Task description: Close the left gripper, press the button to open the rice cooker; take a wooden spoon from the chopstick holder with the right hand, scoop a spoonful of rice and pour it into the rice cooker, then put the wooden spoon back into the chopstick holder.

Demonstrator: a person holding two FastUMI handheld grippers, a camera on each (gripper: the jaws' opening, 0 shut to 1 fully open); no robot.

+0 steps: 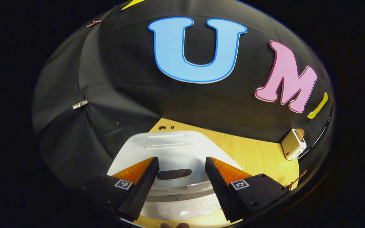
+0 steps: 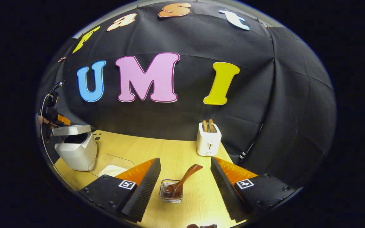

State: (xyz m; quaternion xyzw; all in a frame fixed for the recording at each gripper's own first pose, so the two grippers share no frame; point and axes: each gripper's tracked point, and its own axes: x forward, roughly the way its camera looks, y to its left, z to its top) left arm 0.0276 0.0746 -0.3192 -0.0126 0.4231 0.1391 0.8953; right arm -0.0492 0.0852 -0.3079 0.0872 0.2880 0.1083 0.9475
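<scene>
In the left gripper view the left gripper (image 1: 182,172) sits at the bottom of the frame with its jaws spread wide, nothing between them. Right past the fingertips is the rice cooker (image 1: 173,152) — its pale lid fills the lower middle of the frame, and a dark oval recess (image 1: 174,174) on the front edge lies in the gap between the fingers. Whether the fingers touch the cooker is hard to tell from this angle. The wooden surface (image 1: 252,155) runs off to the right behind it, with a white toaster (image 1: 293,144) at the right edge against the black cloth wall.

In the right gripper view the right gripper (image 2: 185,171) is also spread open and empty at the bottom. Between its fingers, a bit ahead, stands the chopstick holder (image 2: 171,192) — a small clear container — with the wooden spoon (image 2: 182,182) in it, handle leaning up and to the right. Neither finger touches it. Further back, center-right, is the toaster (image 2: 208,141) with slices poking out the top. At the left, a clear tray of white rice (image 2: 111,169) sits just beside the rice cooker (image 2: 76,148), whose lid looks slightly raised. The left gripper (image 2: 55,120) hovers right above the cooker at the far left edge.
</scene>
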